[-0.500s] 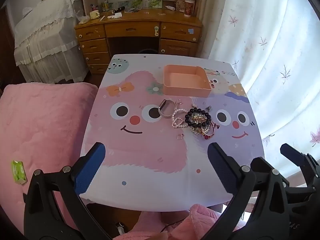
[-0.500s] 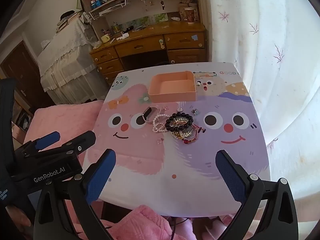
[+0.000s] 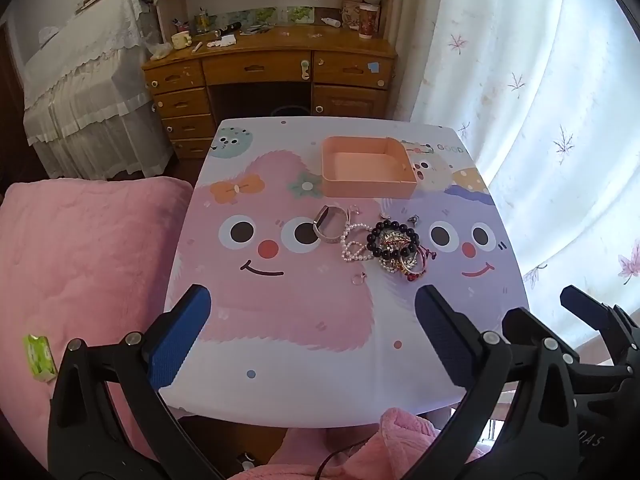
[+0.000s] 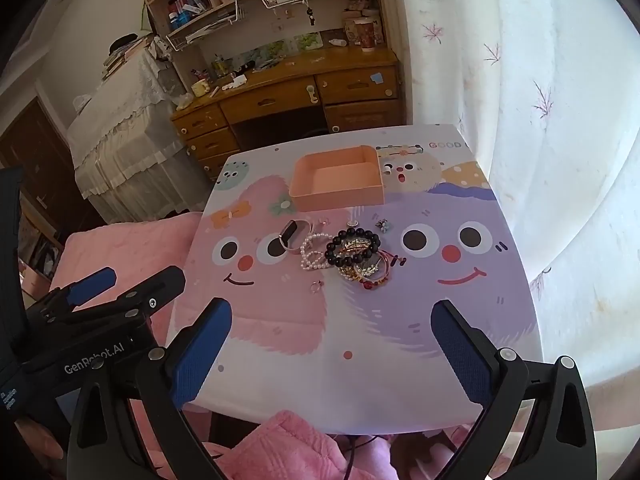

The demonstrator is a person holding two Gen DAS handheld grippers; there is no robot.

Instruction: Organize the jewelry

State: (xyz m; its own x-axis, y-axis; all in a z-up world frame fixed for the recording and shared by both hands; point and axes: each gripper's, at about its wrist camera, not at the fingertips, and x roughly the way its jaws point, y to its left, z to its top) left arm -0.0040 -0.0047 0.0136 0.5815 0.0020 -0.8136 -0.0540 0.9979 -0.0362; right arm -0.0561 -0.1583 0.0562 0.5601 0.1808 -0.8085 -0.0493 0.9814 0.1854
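**Both grippers hovering open before the jewelry**

Left gripper (image 3: 312,332) and right gripper (image 4: 332,340) are hanging with jaws spread wide, gripping nothing, over the near edge of the cartoon-printed table (image 3: 280,320). Beyond them, the jewelry pile (image 4: 344,254) is lying mid-table, just in front of the empty orange tray (image 4: 336,196).

One orange tray (image 3: 367,168) sits in the upper middle of the frame. Below it lie one dark bead bracelet (image 3: 394,239), one white pearl strand (image 3: 354,245), one silver band (image 3: 329,227) and one small ring (image 3: 359,278). The thin gold and red bangles (image 3: 408,266) are tangled beyond counting. Two cartoon faces (image 3: 276,240) smile across the surface (image 3: 304,360).
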